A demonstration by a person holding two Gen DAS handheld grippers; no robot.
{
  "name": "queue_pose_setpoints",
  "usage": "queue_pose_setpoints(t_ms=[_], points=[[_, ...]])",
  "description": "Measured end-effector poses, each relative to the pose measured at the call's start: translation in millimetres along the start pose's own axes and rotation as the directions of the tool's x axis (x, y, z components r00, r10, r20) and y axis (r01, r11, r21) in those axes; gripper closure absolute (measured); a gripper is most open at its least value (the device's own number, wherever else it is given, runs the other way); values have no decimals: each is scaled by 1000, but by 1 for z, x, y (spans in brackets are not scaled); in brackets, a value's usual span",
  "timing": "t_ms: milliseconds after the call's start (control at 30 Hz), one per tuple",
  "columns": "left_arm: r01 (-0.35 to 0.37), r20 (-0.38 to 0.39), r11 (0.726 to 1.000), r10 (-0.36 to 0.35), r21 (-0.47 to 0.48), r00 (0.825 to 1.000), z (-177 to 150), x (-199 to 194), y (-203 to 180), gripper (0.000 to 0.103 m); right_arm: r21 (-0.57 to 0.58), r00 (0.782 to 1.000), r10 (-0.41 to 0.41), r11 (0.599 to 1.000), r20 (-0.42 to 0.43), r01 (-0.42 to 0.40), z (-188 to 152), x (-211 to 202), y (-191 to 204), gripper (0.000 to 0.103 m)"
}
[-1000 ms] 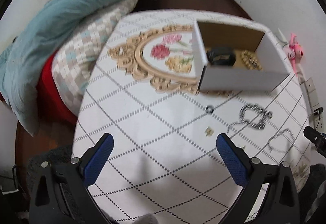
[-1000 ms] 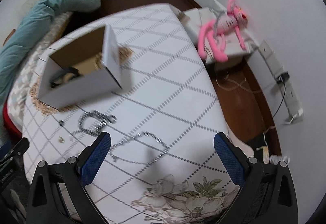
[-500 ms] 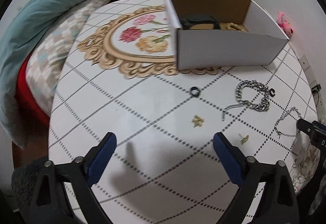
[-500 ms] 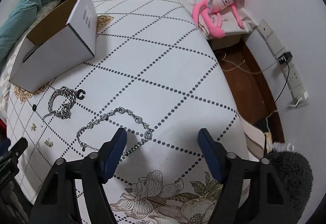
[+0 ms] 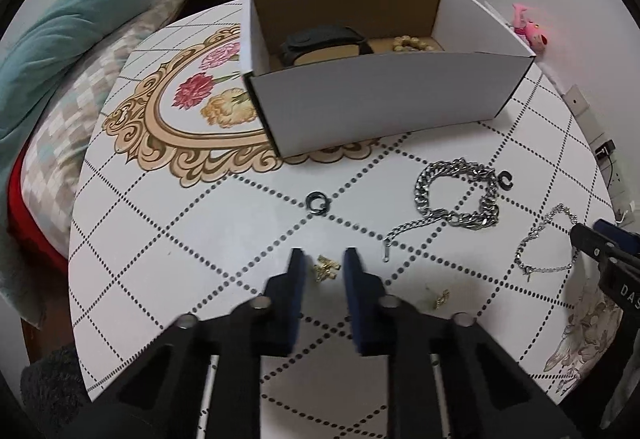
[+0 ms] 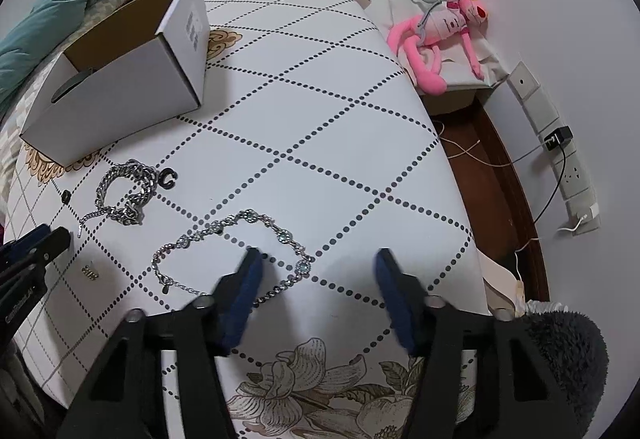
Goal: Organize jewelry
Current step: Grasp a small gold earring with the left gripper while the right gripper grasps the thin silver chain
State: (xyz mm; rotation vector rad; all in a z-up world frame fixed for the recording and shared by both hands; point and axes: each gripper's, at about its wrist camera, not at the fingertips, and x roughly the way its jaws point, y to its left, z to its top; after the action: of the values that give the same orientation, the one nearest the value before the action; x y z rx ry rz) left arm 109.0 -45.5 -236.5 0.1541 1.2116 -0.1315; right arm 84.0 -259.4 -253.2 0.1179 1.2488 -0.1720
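Left gripper (image 5: 324,265), pointed steeply down at the table, is shown with its blue pads drawn nearly together around a small gold earring (image 5: 326,267); the jaws have just been closing, and whether the pads already press on the earring cannot be told. Right gripper (image 6: 318,267), likewise pointed down, has also just been closing and stands partly open, its left pad over a thin silver chain bracelet (image 6: 232,251) set with pale stones, one strand lying between the pads but not yet pinched. Outward from the left gripper, a second gold earring (image 5: 442,297), a dark ring (image 5: 316,201), a heavy silver curb-chain bracelet (image 5: 456,199) and a black C-shaped clip (image 5: 506,179) are spread on the patterned tablecloth (image 5: 200,239). Beyond them stands an open white cardboard box (image 5: 380,95) already holding a black band and a beaded bracelet. For a clean pick, the earring is best centred between the pad tips and squeezed fully before lifting; the chain is best taken at a single strand and raised slowly so that it trails free without dragging neighbouring pieces.
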Motion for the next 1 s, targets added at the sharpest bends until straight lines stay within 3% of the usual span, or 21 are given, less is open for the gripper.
queue_pose_setpoints(t_ms=[33, 100, 200, 300, 500, 800, 1000], points=[[0, 1, 1000, 0, 2, 1000, 0, 0, -1, 92, -2, 1000, -1, 1000, 3, 1, 0, -1, 1, 72], [-3, 4, 1000, 3, 5, 1000, 0, -1, -3, 92, -4, 1000, -4, 1000, 6, 4, 0, -2, 3, 96], [7, -1, 1000, -7, -5, 1000, 0, 0, -1, 92, 18, 1000, 25, 1000, 7, -25, 0, -3, -1, 97], [21, -3, 1000, -21, -18, 1000, 1, -2, 3, 92, 69, 995, 103, 992, 11, -104, -1, -6, -11, 102], [62, 19, 996, -61, -57, 998, 6, -19, 12, 92, 150, 967, 251, 955, 42, -255, 3, -29, -26, 102], [119, 76, 989, -112, -93, 991, 21, -55, 19, 92, 101, 933, 337, 931, 124, -350, 24, -82, -22, 102], [171, 123, 980, -158, -101, 980, 52, -81, 22, 92, 4, 905, 386, 919, 177, -393, 52, -122, -4, 102]])
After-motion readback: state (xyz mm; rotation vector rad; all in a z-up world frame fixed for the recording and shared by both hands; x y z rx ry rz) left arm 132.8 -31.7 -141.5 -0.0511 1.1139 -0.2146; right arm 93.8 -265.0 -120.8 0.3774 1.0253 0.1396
